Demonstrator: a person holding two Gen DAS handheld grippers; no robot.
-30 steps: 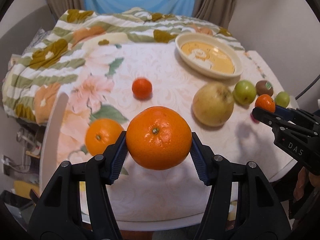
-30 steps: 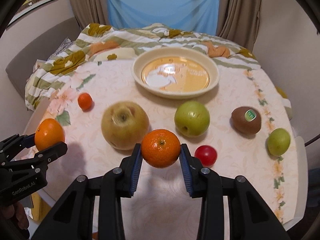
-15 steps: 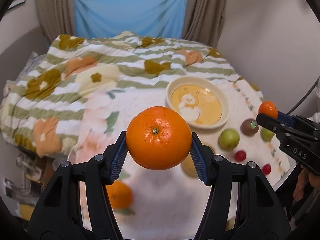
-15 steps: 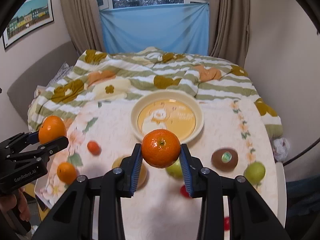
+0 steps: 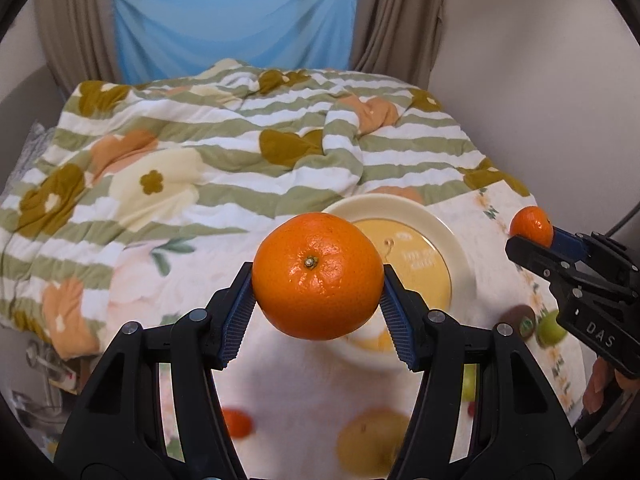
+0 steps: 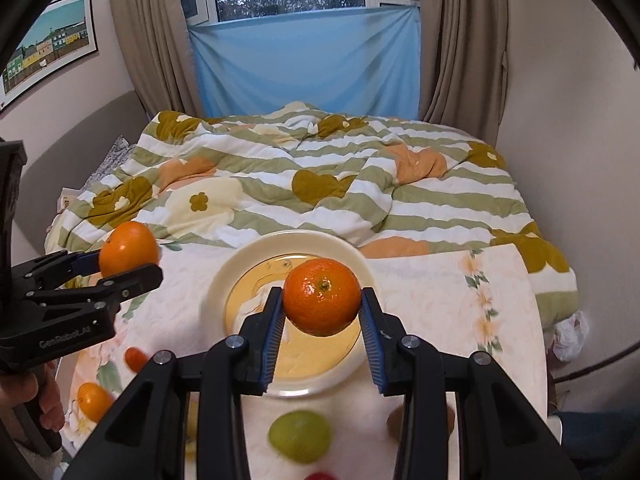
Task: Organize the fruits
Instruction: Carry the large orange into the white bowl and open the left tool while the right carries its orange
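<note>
Tongs, left [image 5: 318, 280]: clamped on large orange [image 5: 318, 276], held above bench [image 5: 304, 392]. Tongs, right [image 6: 322, 304]: clamped on small mandarin [image 6: 322, 297], directly above cream plate [image 6: 224, 280].

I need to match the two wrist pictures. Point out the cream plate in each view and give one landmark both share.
Left wrist view: the plate sits right of centre, partly hidden behind the large orange in the left gripper.
Right wrist view: the plate is at centre, behind the small orange in the right gripper.
Shared landmark: the blue cloth over the window.
</note>
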